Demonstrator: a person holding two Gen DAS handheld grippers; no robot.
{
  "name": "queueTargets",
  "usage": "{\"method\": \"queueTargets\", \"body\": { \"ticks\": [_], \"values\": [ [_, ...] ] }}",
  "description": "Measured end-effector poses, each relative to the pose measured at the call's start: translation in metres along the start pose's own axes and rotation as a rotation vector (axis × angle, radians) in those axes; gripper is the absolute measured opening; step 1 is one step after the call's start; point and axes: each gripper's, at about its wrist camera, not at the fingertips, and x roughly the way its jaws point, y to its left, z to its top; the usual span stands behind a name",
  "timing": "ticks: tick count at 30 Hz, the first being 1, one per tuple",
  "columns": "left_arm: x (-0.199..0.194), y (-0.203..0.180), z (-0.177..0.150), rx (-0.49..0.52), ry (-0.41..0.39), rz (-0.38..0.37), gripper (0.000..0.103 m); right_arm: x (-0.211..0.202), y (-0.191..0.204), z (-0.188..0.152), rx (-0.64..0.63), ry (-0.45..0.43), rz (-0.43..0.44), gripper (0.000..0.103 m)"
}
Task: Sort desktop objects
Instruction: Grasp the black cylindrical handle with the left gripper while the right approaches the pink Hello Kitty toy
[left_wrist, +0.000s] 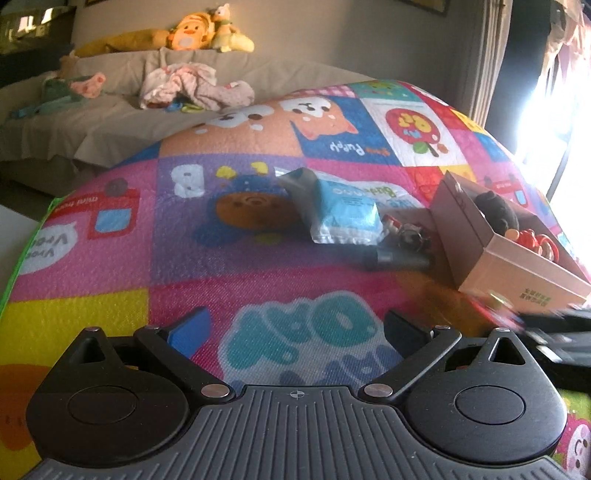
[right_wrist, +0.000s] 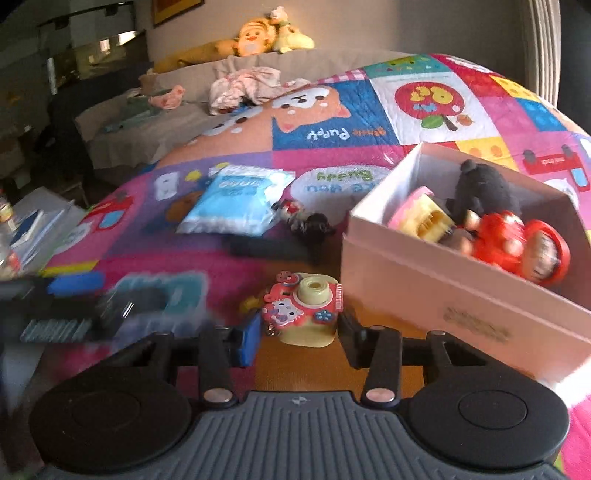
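Note:
A small toy camera (right_wrist: 303, 314), red and pale yellow with a cat sticker, stands on the play mat (right_wrist: 192, 266) between my right gripper's (right_wrist: 301, 338) fingers. The blue pad (right_wrist: 249, 339) meets its left side and the black finger its right side, so the gripper is shut on it. An open cardboard box (right_wrist: 443, 284) sits just right of it, holding a black plush (right_wrist: 480, 192), a red toy (right_wrist: 517, 243) and a pink-yellow toy (right_wrist: 424, 214). My left gripper (left_wrist: 297, 328) hovers open over the mat (left_wrist: 221, 266) with nothing between its fingers.
A blue-white packet (left_wrist: 343, 214) lies mid-mat, with small figures (left_wrist: 406, 232) and a dark tube (left_wrist: 399, 258) beside the box (left_wrist: 517, 266). A sofa (left_wrist: 92, 122) with clothes and plush toys stands behind. Papers (right_wrist: 33, 229) lie off the mat's left edge.

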Motion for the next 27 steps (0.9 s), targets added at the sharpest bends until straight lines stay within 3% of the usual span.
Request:
{"method": "queueTargets", "body": {
  "ticks": [5,7,9,11,15,17,24,27],
  "values": [
    [0.000,-0.005,-0.001,0.032,0.002,-0.002,0.102,-0.050,-0.028,-0.040,0.032,0.045,-0.079,0.044],
    [0.001,-0.008,-0.001,0.052,0.005,0.003,0.102,-0.063,-0.040,-0.053,0.072,0.044,-0.129,0.050],
    [0.001,-0.013,-0.001,0.078,0.007,0.012,0.102,-0.074,-0.049,-0.067,0.109,-0.002,-0.179,0.084],
    [0.002,-0.019,-0.001,0.114,0.012,0.019,0.102,-0.079,-0.053,-0.076,0.140,-0.046,-0.218,0.096],
    [0.005,-0.035,0.000,0.197,0.010,-0.003,0.102,-0.073,-0.064,-0.083,0.223,-0.028,-0.223,0.097],
    [0.007,-0.043,0.002,0.215,0.007,-0.023,0.102,-0.074,-0.068,-0.083,0.250,-0.045,-0.217,0.103],
    [0.032,-0.082,0.022,0.256,-0.023,-0.065,0.102,-0.070,-0.075,-0.085,0.297,-0.036,-0.193,0.103],
    [0.051,-0.098,0.030,0.281,0.008,-0.098,0.102,-0.070,-0.076,-0.085,0.300,-0.038,-0.192,0.103]
  ]
}}
